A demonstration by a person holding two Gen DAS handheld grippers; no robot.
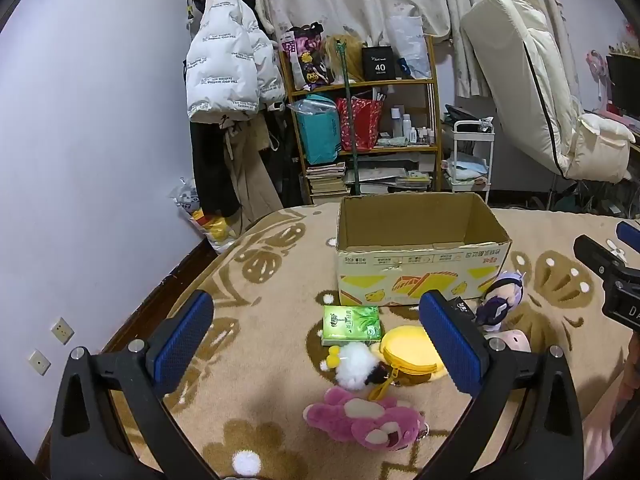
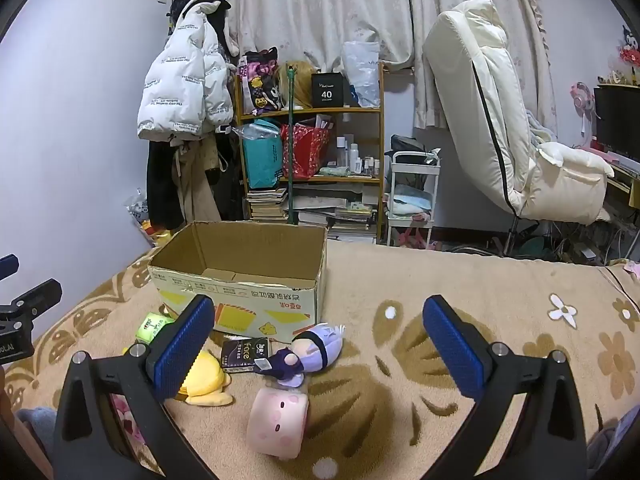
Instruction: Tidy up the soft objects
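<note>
Soft toys: pink bear, yellow pouch, purple doll are lying at the cardboard box's six o'clock (bed blanket). Left gripper and right gripper are hovering wide open, holding nothing.

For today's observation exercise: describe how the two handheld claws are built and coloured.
Both match. The left claw and right claw have matte black angular arms with silver bolt heads, ending in rectangular fingers faced with blue, ridged pads. White lettering marks a black body, partly cut off.

Left gripper and right gripper both tilt downward, jaws spread wide, holding nothing.
</note>
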